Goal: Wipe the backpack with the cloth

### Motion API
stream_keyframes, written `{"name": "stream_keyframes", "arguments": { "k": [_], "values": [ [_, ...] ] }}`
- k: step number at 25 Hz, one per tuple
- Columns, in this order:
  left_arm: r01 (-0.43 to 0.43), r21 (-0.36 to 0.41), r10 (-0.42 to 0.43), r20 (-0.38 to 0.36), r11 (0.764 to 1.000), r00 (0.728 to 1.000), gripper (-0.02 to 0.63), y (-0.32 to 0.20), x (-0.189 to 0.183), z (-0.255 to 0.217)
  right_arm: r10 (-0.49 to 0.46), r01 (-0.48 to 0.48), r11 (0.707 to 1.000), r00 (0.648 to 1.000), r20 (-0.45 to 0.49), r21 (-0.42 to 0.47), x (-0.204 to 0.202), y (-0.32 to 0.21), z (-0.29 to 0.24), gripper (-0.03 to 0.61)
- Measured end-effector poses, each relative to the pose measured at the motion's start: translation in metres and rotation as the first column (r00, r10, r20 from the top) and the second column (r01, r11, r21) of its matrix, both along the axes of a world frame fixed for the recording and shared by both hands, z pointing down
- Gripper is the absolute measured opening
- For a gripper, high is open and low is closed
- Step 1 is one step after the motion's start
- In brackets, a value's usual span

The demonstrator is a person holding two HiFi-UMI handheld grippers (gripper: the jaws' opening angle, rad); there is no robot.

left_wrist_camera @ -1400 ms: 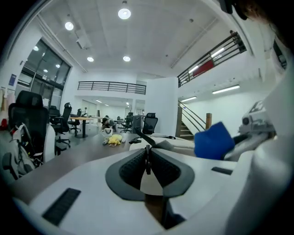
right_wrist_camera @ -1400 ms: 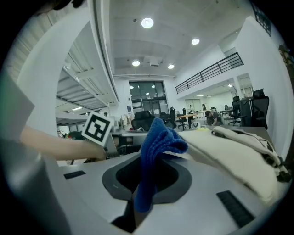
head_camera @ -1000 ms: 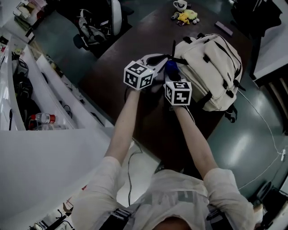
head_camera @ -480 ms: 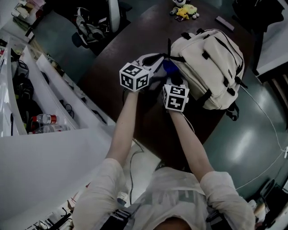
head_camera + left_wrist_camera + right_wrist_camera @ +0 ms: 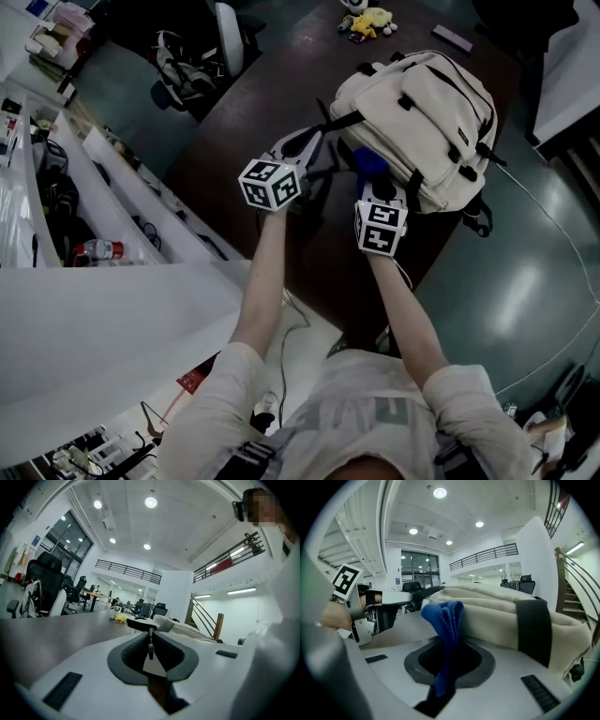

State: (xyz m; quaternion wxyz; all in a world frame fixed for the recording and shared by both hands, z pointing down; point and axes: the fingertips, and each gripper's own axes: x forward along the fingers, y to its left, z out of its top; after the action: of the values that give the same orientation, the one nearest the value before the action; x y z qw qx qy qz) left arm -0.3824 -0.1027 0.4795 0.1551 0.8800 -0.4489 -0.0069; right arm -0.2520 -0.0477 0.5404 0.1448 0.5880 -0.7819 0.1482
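Observation:
A cream backpack (image 5: 417, 108) with black straps lies on the dark table (image 5: 234, 131). My left gripper (image 5: 319, 136) reaches its near left corner and is shut on a thin black strap (image 5: 149, 641) of the bag; the strap (image 5: 339, 121) runs taut from the jaws to the bag. My right gripper (image 5: 373, 180) is shut on a blue cloth (image 5: 369, 164), which stands folded above the jaws (image 5: 445, 618). The cloth presses against the backpack's near side (image 5: 501, 609). In the right gripper view the left gripper (image 5: 382, 604) shows at the left, beside the bag.
A yellow plush toy (image 5: 367, 19) and a small flat case (image 5: 453, 38) lie at the table's far end. An office chair (image 5: 202, 56) stands beyond the table's left edge. White shelving with a bottle (image 5: 98, 250) fills the left. A white cable (image 5: 553, 244) trails on the floor at right.
My right gripper has drawn the blue cloth along the backpack's near side, back toward me and to the right. The left gripper has kept its hold on the strap.

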Motion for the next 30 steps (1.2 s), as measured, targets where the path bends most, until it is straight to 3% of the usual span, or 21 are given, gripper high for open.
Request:
{"name": "stream_keyframes", "arguments": {
  "k": [4, 8, 12, 27, 30],
  "values": [
    [0.106, 0.021, -0.106, 0.009, 0.994, 0.994, 0.035, 0.023, 0.005, 0.001, -0.022, 0.022, 1.0, 1.0, -0.017, 0.0, 0.023, 0.018, 0.001, 0.041],
    [0.242, 0.034, -0.241, -0.029, 0.97, 0.97, 0.035, 0.049, 0.012, 0.001, -0.037, 0.037, 0.999, 0.999, -0.024, -0.004, 0.047, 0.035, 0.003, 0.041],
    [0.311, 0.026, -0.31, -0.049, 0.95, 0.95, 0.035, 0.075, 0.033, 0.003, -0.05, 0.05, 0.999, 0.998, -0.028, -0.018, 0.074, 0.045, 0.007, 0.041],
    [0.345, 0.009, -0.344, -0.059, 0.939, 0.937, 0.035, 0.119, 0.136, 0.008, -0.121, 0.12, 0.992, 0.992, -0.025, -0.031, 0.168, 0.076, 0.021, 0.043],
    [0.354, 0.017, -0.353, -0.058, 0.935, 0.934, 0.035, 0.123, 0.148, 0.004, -0.083, 0.082, 0.995, 0.996, -0.018, -0.053, 0.189, 0.074, 0.028, 0.043]
  ]
}}
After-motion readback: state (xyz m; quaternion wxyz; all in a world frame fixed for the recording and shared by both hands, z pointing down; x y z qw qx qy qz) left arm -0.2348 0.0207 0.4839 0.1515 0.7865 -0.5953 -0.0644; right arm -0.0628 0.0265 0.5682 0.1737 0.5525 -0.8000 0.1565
